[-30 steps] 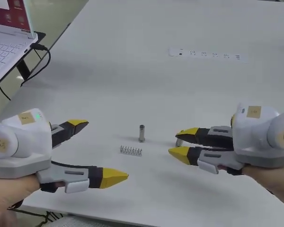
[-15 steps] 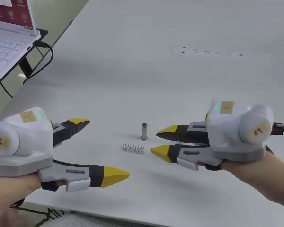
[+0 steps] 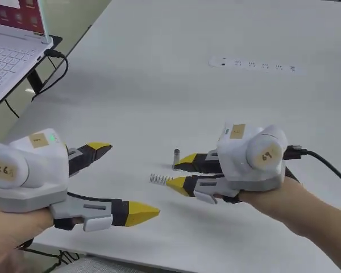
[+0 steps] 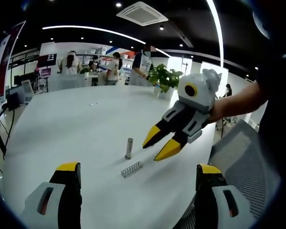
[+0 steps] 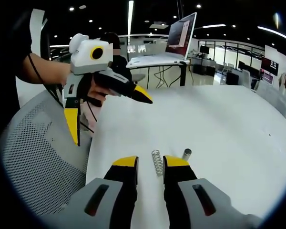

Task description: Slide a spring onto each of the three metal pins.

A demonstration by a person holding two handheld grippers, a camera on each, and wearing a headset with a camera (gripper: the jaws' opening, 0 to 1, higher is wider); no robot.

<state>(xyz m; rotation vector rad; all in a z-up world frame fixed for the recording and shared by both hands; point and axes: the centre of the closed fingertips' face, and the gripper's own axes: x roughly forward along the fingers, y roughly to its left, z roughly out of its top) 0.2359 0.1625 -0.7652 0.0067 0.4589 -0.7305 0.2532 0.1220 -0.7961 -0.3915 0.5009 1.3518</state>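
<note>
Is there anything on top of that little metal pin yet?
No. The metal pin stands bare-topped. The spring lies flat on the table beside it, near the right gripper's open jaws. Nothing hides the pin's top.

Table (image 3: pixel 159 85) lies bare at the spring's (image 3: pixel 158 179) 12 o'clock; pin (image 3: pixel 177 158) crowds 1 o'clock, right gripper (image 3: pixel 174 174) 3 o'clock.
</note>
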